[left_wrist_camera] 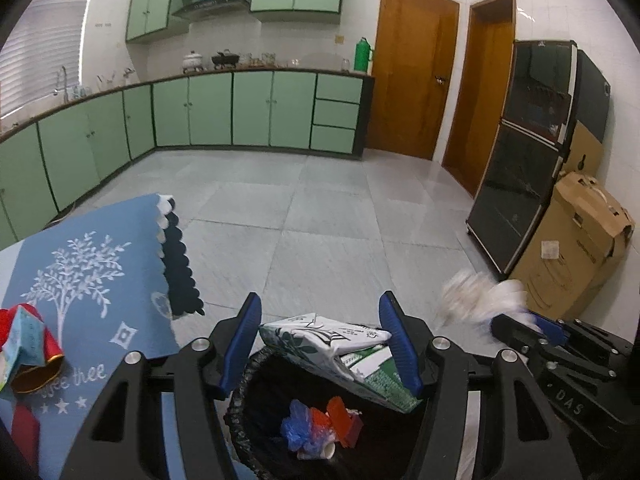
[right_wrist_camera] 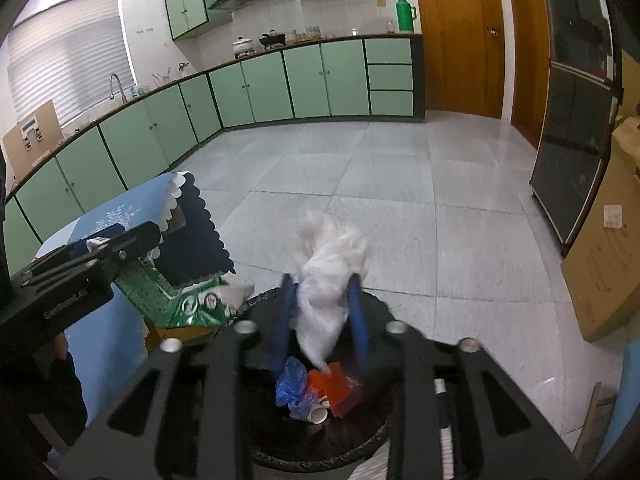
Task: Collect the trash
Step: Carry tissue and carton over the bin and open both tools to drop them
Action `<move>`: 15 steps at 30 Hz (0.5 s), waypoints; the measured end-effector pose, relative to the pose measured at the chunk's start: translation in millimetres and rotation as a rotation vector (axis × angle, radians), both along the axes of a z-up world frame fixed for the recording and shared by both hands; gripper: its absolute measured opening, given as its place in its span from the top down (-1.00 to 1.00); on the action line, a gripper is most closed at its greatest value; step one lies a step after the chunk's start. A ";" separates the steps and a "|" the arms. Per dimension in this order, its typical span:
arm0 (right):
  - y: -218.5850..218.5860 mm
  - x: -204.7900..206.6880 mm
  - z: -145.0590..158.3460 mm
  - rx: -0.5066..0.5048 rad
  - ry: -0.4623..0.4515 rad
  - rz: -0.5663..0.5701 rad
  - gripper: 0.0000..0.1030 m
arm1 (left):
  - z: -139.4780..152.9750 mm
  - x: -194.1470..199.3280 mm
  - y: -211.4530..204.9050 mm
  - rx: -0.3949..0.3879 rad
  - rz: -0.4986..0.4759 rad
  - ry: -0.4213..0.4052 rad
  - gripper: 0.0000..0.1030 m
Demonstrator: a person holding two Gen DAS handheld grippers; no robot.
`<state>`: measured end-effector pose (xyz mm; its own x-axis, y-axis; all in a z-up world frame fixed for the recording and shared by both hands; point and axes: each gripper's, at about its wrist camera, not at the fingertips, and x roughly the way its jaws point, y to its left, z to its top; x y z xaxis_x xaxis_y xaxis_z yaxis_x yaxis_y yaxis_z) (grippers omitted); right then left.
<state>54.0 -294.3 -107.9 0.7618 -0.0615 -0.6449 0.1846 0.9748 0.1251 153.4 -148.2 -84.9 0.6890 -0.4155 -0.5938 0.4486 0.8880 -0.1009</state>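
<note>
Left wrist view: the left gripper point(left_wrist_camera: 320, 344) has its fingers clamped on a green-white carton point(left_wrist_camera: 340, 354) over the bin point(left_wrist_camera: 256, 364), the carton's long axis crosswise, its lower end hidden behind the right finger. At right a white wad point(left_wrist_camera: 480, 296) is blurred.

Right wrist view: the right gripper point(right_wrist_camera: 322, 320) has its fingers apart around the blurred, upright wad point(right_wrist_camera: 328, 292) above the bin point(right_wrist_camera: 264, 300); whether they touch it is unclear.

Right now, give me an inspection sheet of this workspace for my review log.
Surface: table under a blue tablecloth; grey tiled floor.
Job's things: black-lined bin holding blue, red and white scraps; green-white carton; white tissue wad.
Clutter: red wrappers on the cloth.
Grippers: left gripper flanks the carton, grip unclear; right gripper with the blurred wad between its fingers above the bin.
Cables: nothing seen.
Surroundings: green cabinets, wooden doors, cardboard box.
</note>
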 end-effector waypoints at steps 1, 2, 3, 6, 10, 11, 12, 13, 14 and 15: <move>-0.7 0.5 -1.2 0.001 0.002 -0.004 0.24 | -0.4 0.5 -0.1 -0.002 -0.002 0.004 -0.20; -0.9 1.0 -1.1 0.001 0.003 -0.006 0.16 | -0.7 0.7 0.5 -0.010 -0.008 0.009 -0.24; -1.8 1.4 -1.6 -0.001 0.002 -0.008 0.13 | -0.4 1.1 -1.1 -0.013 -0.009 0.012 -0.31; -2.9 1.9 -0.4 -0.007 -0.003 -0.021 -0.08 | 1.6 2.5 1.7 -0.025 -0.008 0.009 -0.43; -2.5 0.4 3.4 -0.019 -0.015 -0.036 -0.40 | 5.7 4.1 7.5 -0.041 0.003 0.003 -0.48; -3.3 0.3 4.2 -0.023 -0.019 -0.038 -0.51 | 7.6 3.8 9.8 -0.043 0.007 -0.001 -0.48; -1.8 -0.5 5.4 -0.027 -0.023 -0.037 -0.61 | 9.2 3.7 11.5 -0.044 0.011 -0.005 -0.50; -1.1 -1.0 6.5 -0.029 -0.027 -0.035 -0.65 | 11.0 3.1 14.0 -0.046 0.016 -0.009 -0.54; 1.7 -1.4 8.4 -0.031 -0.031 -0.032 -0.70 | 12.8 2.7 16.8 -0.047 0.021 -0.014 -0.56; 2.7 -1.4 10.0 -0.031 -0.034 -0.030 -0.72 | 14.9 1.9 20.7 -0.047 0.027 -0.018 -0.58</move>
